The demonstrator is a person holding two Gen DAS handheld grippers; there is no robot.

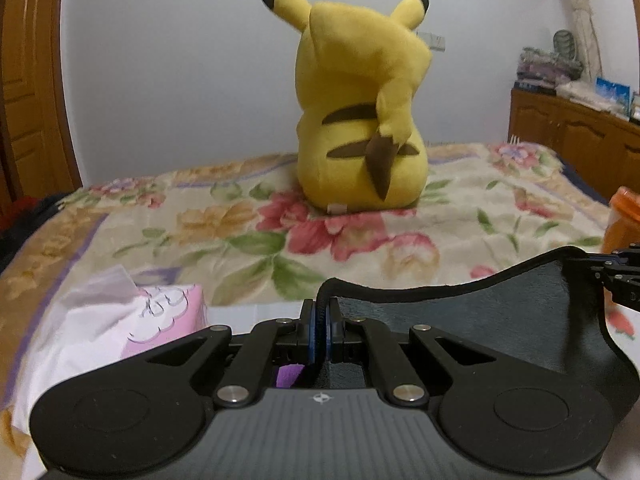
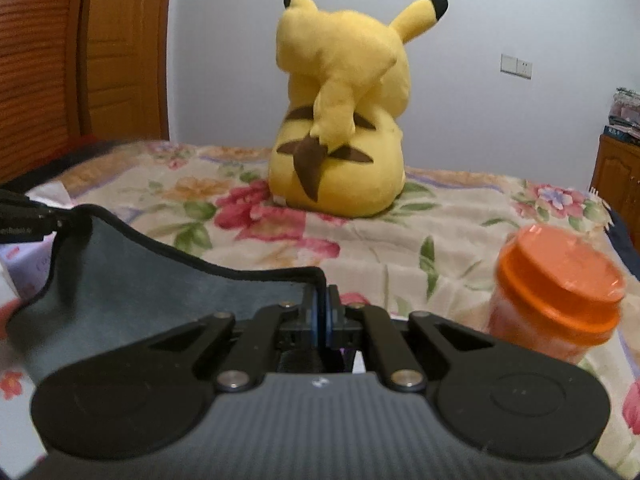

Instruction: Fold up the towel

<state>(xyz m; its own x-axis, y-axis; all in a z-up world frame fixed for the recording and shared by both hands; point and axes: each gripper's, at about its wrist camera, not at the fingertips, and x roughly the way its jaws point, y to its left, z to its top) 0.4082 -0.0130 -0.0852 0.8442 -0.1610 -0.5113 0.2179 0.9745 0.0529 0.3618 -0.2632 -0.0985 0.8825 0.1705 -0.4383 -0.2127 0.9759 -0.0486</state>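
Note:
The towel is a dark grey cloth with a black stitched hem, held up over the bed between both grippers. In the left wrist view my left gripper (image 1: pixel 321 320) is shut on one corner of the towel (image 1: pixel 480 320), which stretches right to the right gripper (image 1: pixel 616 276) at the frame edge. In the right wrist view my right gripper (image 2: pixel 322 312) is shut on the other corner of the towel (image 2: pixel 140 280), which runs left to the left gripper (image 2: pixel 28 220). The hem sags between the two corners.
A yellow Pikachu plush (image 1: pixel 360 120) (image 2: pixel 340 120) sits on the flowered blanket (image 1: pixel 240 232) (image 2: pixel 460 216). A pink tissue pack (image 1: pixel 160 320) lies at left. An orange-lidded jar (image 2: pixel 556 292) (image 1: pixel 622 220) stands at right. A wooden cabinet (image 1: pixel 580 132) is at far right.

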